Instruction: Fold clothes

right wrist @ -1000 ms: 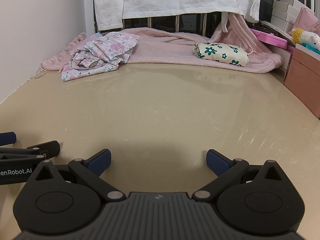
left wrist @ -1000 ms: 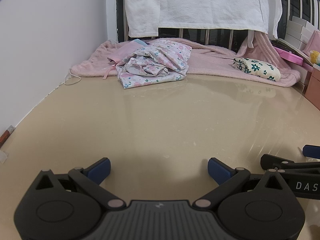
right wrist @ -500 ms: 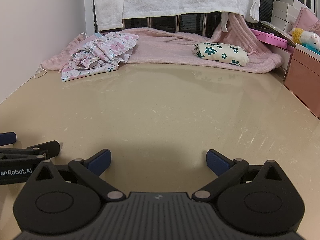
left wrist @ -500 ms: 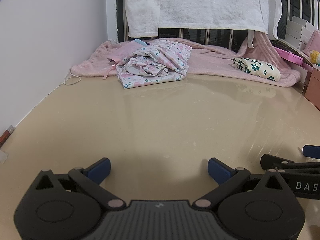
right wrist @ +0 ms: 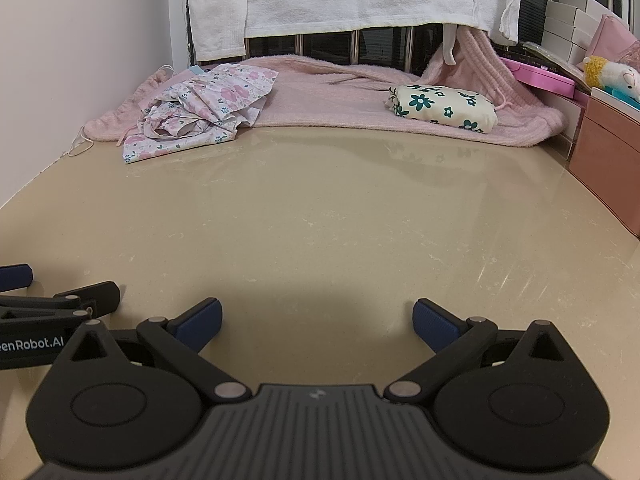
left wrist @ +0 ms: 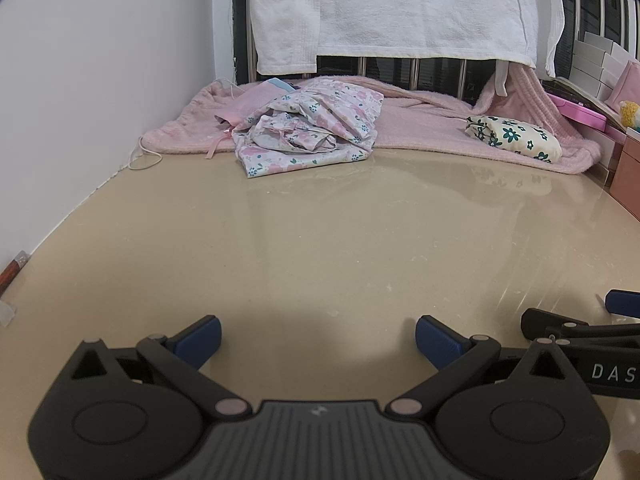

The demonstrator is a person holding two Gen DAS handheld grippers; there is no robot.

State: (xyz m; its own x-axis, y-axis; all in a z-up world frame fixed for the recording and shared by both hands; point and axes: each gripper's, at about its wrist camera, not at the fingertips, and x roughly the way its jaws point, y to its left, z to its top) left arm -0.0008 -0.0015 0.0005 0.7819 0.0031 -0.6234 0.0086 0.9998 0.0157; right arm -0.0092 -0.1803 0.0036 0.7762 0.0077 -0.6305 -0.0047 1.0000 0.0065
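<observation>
At the far left, a white wall [left wrist: 100, 80] is bordering the glossy beige table [left wrist: 340, 240]. The crumpled pink-flowered garment [left wrist: 308, 130] is lying at the far left of the table, partly overlapping a pink blanket [left wrist: 432, 128] that is stretching along the back edge under a white towel [left wrist: 400, 8] hanging from a railing. Farther right, a folded cream garment with dark green flowers [left wrist: 516, 138] is resting on that blanket. Near the camera, the left claw [left wrist: 318, 334] is hovering over bare table with its blue-padded fingers spread wide, holding nothing. Just beside it, the right claw [right wrist: 316, 322] is sitting equally spread and empty, well apart from both garments.
</observation>
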